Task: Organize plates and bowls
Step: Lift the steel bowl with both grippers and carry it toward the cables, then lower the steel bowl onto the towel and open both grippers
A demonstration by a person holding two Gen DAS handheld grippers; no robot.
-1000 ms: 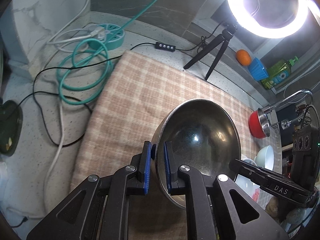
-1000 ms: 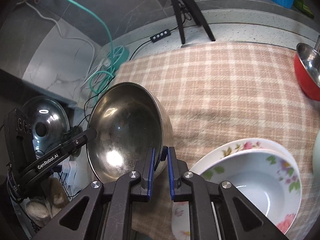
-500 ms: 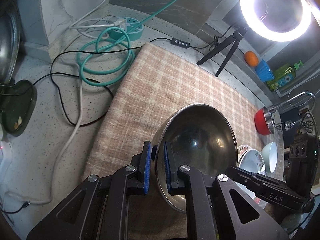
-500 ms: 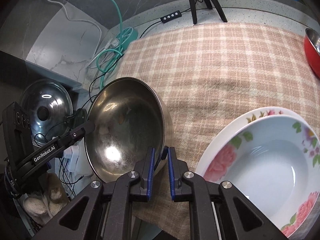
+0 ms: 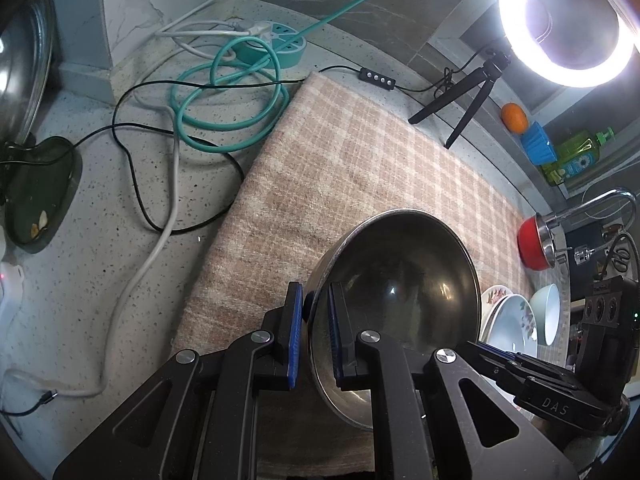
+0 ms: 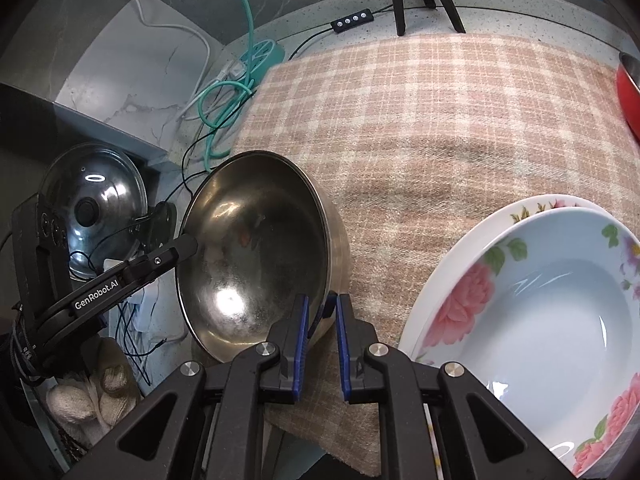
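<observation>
left claw (image 5: pixel 313 320): clamped tight on the left rim of the steel bowl (image 5: pixel 400 292); one pad inside the wall, one outside
right claw (image 6: pixel 322 328): pinched on the same bowl's near right rim, so both claws have it
steel bowl: tipped up on edge over the near left part of the checked cloth (image 6: pixel 420 120); can't tell if its bottom touches
flowered dishes (image 6: pixel 540 320): two stacked, just right of the bowl, on the cloth
red bowl (image 5: pixel 532 244): far right edge of the cloth, pale bowl (image 5: pixel 546 312) nearer
tabletop (image 5: pixel 100 260): speckled, teal cable (image 5: pixel 224 100) coiled at far left
</observation>
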